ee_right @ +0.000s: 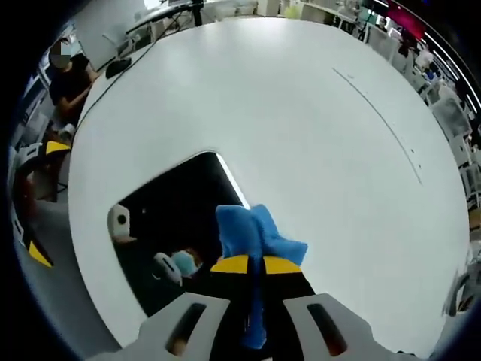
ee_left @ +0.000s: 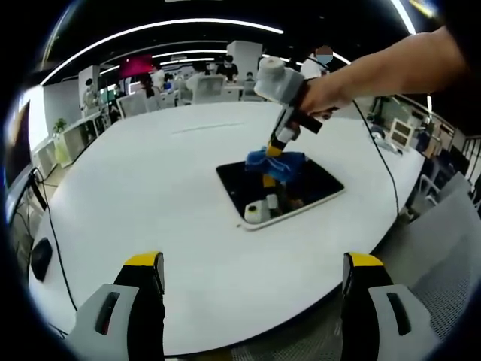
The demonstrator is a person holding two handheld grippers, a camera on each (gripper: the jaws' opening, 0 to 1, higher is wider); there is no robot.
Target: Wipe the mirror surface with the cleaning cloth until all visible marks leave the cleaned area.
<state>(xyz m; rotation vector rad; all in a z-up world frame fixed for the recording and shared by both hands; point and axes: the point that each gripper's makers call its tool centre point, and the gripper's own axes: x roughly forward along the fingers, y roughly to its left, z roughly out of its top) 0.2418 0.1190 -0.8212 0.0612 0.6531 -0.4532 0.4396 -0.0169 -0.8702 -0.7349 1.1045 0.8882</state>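
Yellow-tipped black jaws of the left gripper point(ee_left: 252, 274) rise at 7 and 5 o'clock in the left gripper view, spread wide apart, nothing between them, hovering over the near edge of the round white table point(ee_left: 150, 173). At 9 o'clock a black cable point(ee_left: 52, 241) runs along the table's rim past a dark oval object point(ee_left: 40, 257). Near centre, slightly toward 3 o'clock, lies the flat dark rectangular mirror with pale rim point(ee_left: 316, 188), flat on the table. The right gripper point(ee_left: 272, 150), held by a person's hand point(ee_left: 323, 94) coming in from 2 o'clock, points down at the mirror's far part with the crumpled blue cleaning cloth point(ee_left: 276, 162) at its tip, the cloth touching the glass. Reflection of the gripper shows in the mirror below it. Office desks and chairs point(ee_left: 203, 84) sit at 12 o'clock, well behind.

Right gripper view: mirror point(ee_right: 173, 203) sits at 8 o'clock from centre, one rounded corner toward 12 o'clock, reflections visible in its dark surface. A seated person in dark clothes point(ee_right: 71, 79) is at 10 o'clock beyond the table edge. Right gripper point(ee_right: 255, 265) at 6 o'clock, yellow-tipped jaws pressed together, pinching the blue cloth point(ee_right: 252, 229), which bunches out above the tips over the mirror's edge. White table point(ee_right: 316, 135) spreads from 12 to 4 o'clock, a thin dark line point(ee_right: 376, 120) crossing it at 2 o'clock.
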